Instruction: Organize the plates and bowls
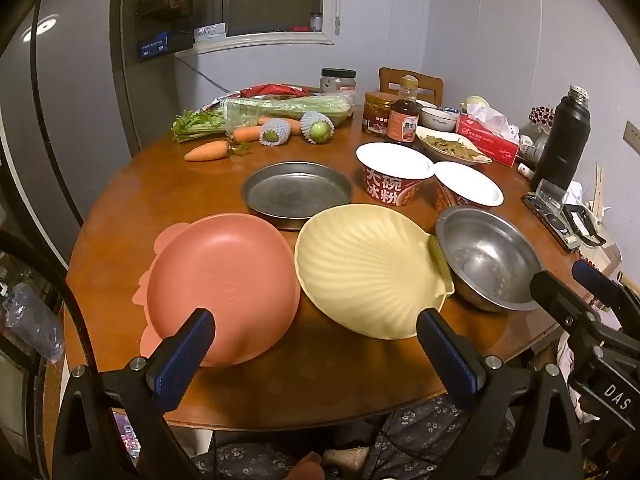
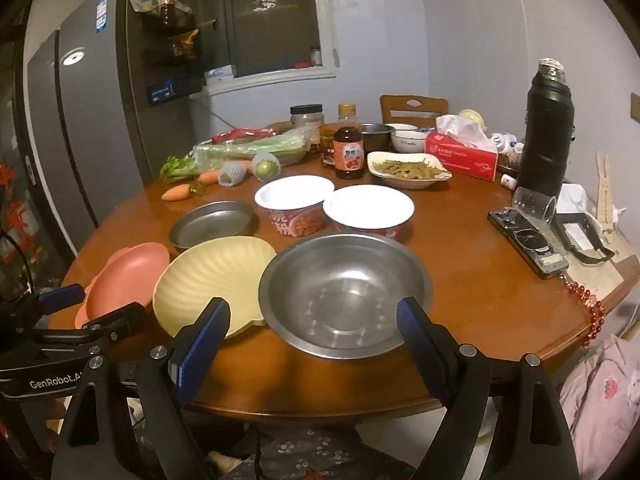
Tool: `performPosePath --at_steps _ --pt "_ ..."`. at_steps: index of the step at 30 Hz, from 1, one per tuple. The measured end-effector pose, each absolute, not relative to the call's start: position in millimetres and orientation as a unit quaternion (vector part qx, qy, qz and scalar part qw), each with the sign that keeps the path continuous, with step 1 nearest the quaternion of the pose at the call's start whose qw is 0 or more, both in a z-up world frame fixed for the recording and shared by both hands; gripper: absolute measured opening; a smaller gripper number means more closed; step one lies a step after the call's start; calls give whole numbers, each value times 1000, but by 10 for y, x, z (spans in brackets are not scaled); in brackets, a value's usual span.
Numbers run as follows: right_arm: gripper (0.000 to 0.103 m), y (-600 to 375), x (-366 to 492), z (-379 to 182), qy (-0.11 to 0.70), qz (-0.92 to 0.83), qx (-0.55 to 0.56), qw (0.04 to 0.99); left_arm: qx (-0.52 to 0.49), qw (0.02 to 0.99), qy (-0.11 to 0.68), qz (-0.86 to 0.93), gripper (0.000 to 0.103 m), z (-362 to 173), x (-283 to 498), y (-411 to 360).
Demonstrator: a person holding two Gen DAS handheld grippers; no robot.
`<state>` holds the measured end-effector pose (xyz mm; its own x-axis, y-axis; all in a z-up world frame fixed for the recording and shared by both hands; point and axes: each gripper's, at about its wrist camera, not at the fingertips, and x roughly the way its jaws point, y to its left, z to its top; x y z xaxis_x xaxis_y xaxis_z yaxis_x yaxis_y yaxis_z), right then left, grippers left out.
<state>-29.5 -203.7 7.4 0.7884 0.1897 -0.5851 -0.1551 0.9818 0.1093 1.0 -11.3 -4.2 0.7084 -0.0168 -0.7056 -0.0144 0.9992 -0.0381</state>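
Along the round wooden table's (image 1: 312, 384) near edge lie a pink plate (image 1: 224, 280), a pale yellow shell-shaped plate (image 1: 368, 268) and a steel bowl (image 1: 488, 258), side by side. Behind them sit a flat metal pan (image 1: 296, 192) and two white-lidded paper bowls (image 1: 394, 172). My left gripper (image 1: 316, 320) hovers open before the pink and yellow plates, holding nothing. In the right wrist view my right gripper (image 2: 314, 308) stands open in front of the steel bowl (image 2: 344, 288), not touching it. The yellow plate (image 2: 208, 276) and pink plate (image 2: 124, 276) lie to its left.
At the back are carrots (image 1: 206, 151), celery, two net-wrapped fruits, jars, a sauce bottle (image 1: 404, 114), a dish of food (image 2: 408, 170) and a red tissue box (image 2: 460, 154). A black thermos (image 2: 548, 132), a tipped glass, a dark flat device and red beads (image 2: 588, 304) crowd the right side.
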Motion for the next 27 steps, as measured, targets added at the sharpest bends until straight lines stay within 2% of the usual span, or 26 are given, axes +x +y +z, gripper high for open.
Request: performPosePath --at_steps 27 --pt "86 -2003 -309 68 309 91 12 947 -12 925 379 -9 102 12 -30 -172"
